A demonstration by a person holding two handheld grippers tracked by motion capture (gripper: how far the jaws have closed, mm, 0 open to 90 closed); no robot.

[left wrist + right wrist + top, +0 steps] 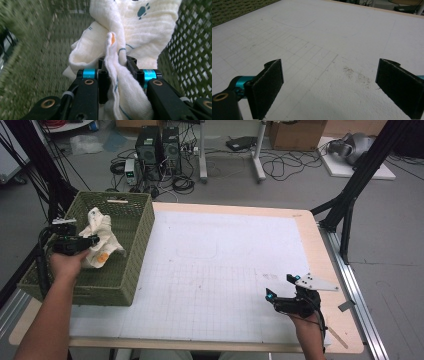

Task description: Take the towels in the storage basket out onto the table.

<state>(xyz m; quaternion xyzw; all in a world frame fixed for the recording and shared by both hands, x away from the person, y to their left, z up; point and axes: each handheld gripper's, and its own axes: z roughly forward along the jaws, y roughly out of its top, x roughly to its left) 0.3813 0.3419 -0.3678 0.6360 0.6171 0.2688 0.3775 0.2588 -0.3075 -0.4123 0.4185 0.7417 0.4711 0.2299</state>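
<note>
Jaws of the left gripper (pixel 117 70) pinch a fold of the cream cloth (pixel 140 30) inside the green basket (pixel 135 245) at the desk's left edge. Those of the right gripper (pixel 329 85) stand spread above the bare white mat (pixel 225 270). The cloth looks gripped but not yet lifted clear of the basket; carrying it onto the mat is left.

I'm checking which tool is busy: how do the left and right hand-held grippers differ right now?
The left hand-held gripper is shut on the cloth; the right hand-held gripper is open and holds nothing. The left is over the green basket at the table's left end; the right is low over the white gridded mat near the right front corner. Both have black jaws with teal joints.
</note>
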